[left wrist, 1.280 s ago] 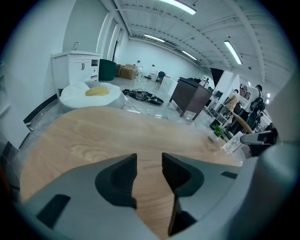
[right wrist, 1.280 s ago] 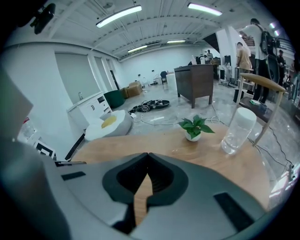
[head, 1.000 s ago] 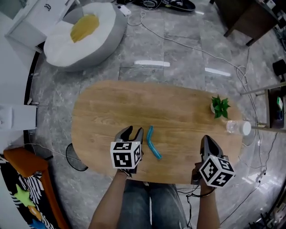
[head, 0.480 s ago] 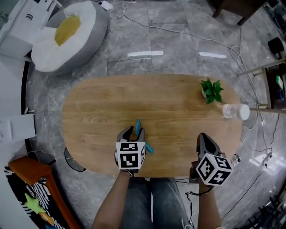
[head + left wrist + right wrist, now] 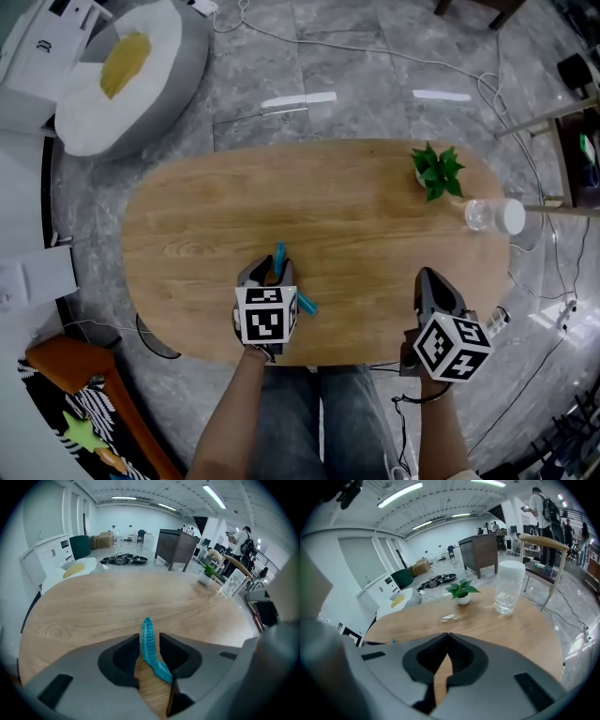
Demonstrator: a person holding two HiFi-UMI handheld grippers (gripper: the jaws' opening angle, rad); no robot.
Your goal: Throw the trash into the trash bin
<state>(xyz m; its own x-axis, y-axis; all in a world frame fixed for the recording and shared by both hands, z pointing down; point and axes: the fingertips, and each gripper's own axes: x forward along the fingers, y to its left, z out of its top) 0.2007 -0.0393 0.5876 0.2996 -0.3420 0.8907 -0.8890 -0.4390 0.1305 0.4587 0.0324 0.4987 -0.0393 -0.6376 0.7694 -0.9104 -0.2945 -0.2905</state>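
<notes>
A bent blue ribbed strip (image 5: 306, 304) lies on the oval wooden table (image 5: 187, 234) near its front edge. My left gripper (image 5: 268, 271) points steeply down over it. In the left gripper view the strip (image 5: 149, 644) runs up between the two jaws of the left gripper (image 5: 150, 638), close to the left one, with a thin gap at the right one. The jaws have just been closing in and stand slightly open. My right gripper (image 5: 427, 276) hovers over the table's front right; in its own view the right gripper (image 5: 447, 635) has its tips touching, with nothing held.
A small potted plant (image 5: 433, 172) and a clear plastic cup with a white lid (image 5: 487, 216) stand at the table's far right. A white scrap (image 5: 447, 617) lies near the plant. On the floor are a beanbag (image 5: 112, 80), cables and a white box (image 5: 37, 272).
The left gripper has shifted right and down, so the blue strip, earlier beside it on the right, now lies between its jaws. The right gripper has sunk a little.
</notes>
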